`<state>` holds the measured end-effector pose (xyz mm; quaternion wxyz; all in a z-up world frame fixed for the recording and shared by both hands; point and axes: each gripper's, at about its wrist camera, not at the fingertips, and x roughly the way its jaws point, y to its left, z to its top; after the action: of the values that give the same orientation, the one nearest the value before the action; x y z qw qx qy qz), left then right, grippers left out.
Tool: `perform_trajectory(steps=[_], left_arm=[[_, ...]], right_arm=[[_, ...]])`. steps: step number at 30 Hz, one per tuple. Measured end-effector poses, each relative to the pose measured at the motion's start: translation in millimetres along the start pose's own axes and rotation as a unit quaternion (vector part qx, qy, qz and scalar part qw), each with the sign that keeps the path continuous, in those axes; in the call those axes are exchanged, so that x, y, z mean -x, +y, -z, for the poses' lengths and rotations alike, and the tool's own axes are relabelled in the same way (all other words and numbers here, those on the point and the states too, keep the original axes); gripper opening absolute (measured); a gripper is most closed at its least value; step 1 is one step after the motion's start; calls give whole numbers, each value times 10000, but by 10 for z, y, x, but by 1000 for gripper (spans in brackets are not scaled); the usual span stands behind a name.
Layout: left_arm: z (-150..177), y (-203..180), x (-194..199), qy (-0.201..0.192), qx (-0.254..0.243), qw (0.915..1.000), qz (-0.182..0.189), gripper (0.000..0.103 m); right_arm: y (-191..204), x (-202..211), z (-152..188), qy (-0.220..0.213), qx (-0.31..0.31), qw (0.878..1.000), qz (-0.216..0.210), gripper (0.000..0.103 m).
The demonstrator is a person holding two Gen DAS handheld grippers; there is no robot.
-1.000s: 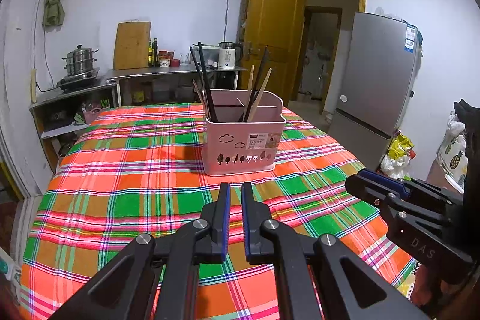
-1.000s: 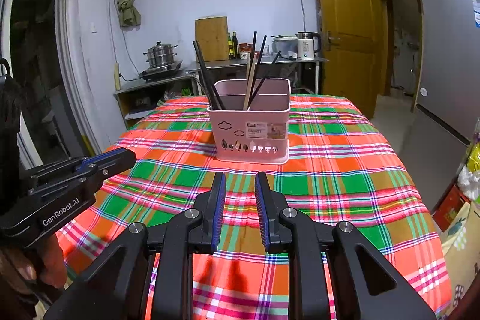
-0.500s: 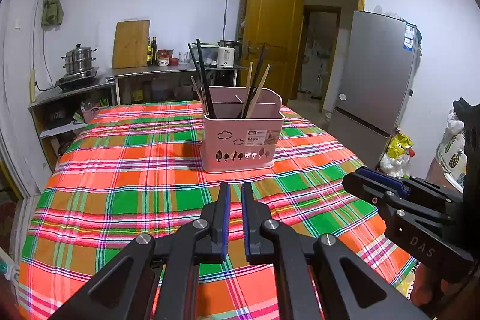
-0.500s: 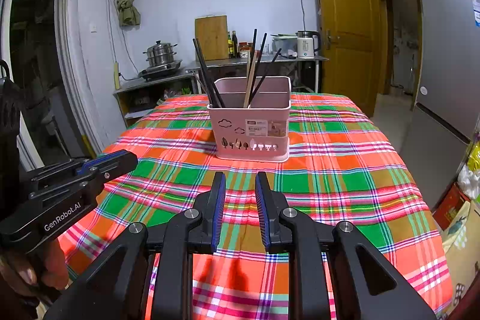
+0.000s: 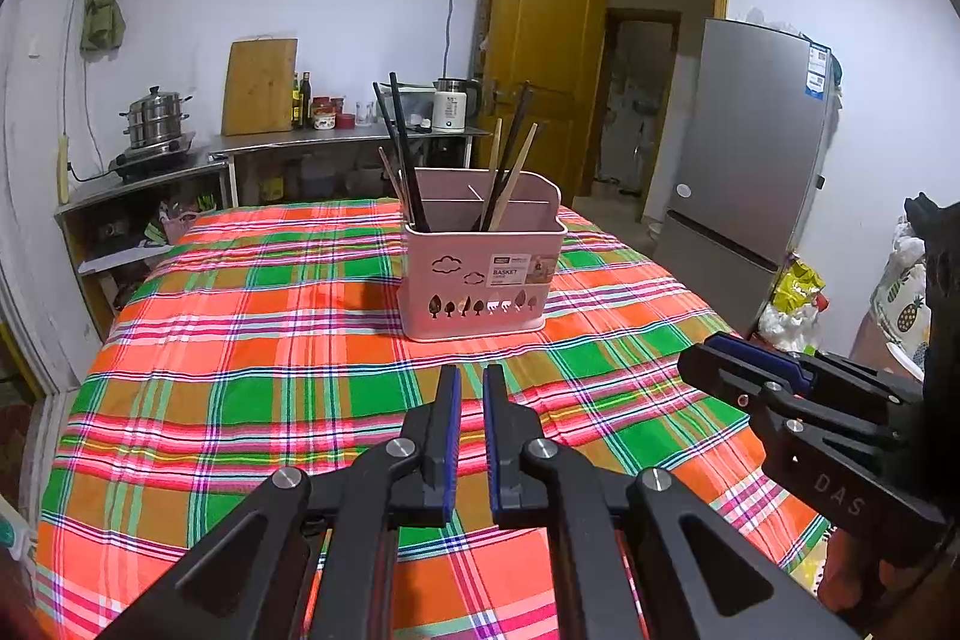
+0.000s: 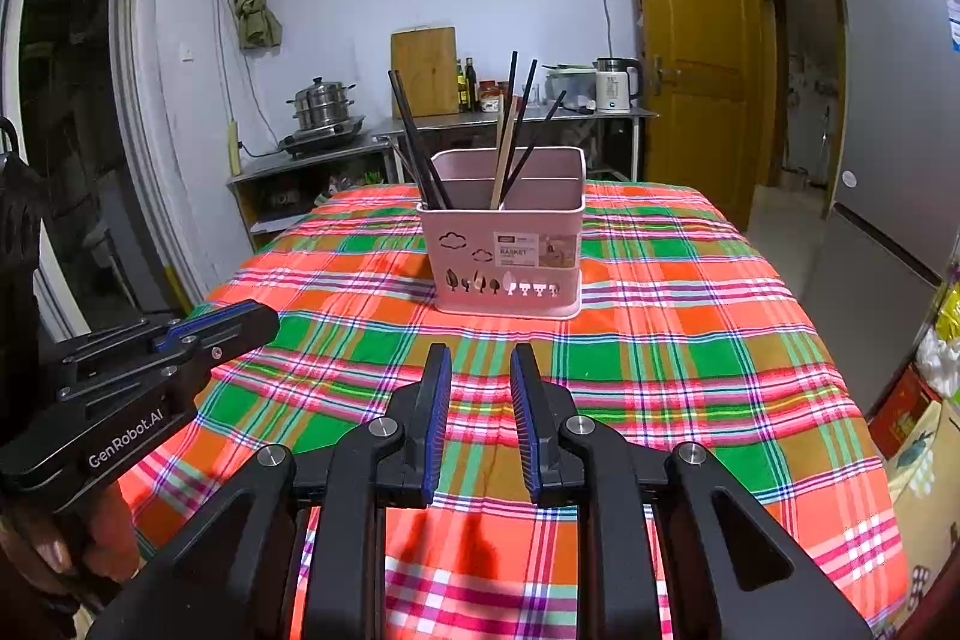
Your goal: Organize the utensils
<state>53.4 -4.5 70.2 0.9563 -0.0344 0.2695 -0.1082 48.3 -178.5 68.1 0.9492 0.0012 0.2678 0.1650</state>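
Two-claw setup facing a pink utensil basket (image 5: 483,274) that stands upright near the middle of the surface (image 5: 240,340), toward its far edge, on a plaid tablecloth. The left claw (image 5: 471,385) is held with its fingers nearly together, a narrow gap showing and nothing between them; the right claw (image 6: 480,370) is held with its fingers apart, also empty. Both hover over the near edge, well apart from the basket.

Black chopsticks (image 5: 405,154) lean in the basket's left compartment; 2 light wooden chopsticks (image 6: 504,154) and further dark ones (image 6: 528,124) lean in another compartment. No loose utensil is visible on the cloth.

Risks, as judged: the basket looks light and top-loaded, so a sideways pull on a leaning chopstick could tip or slide it on the cloth. Thin, smooth sticks could slip or rotate between the pads. Crossed sticks could be dragged out together.

Surroundings: a steamer pot (image 6: 324,103), a cutting board (image 5: 259,85), a kettle (image 6: 615,85), a refrigerator (image 5: 756,148) and a yellow door (image 5: 540,58) stand beyond the surface. Nothing is seen between the claws and the basket.
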Motion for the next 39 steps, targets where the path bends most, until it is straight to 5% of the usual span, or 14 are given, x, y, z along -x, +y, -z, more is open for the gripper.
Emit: perform_trajectory(steps=[39], left_arm=[[61, -28, -10, 91, -81, 9999, -17, 6]], right_arm=[[34, -37, 62, 97, 5, 10000, -1, 21]])
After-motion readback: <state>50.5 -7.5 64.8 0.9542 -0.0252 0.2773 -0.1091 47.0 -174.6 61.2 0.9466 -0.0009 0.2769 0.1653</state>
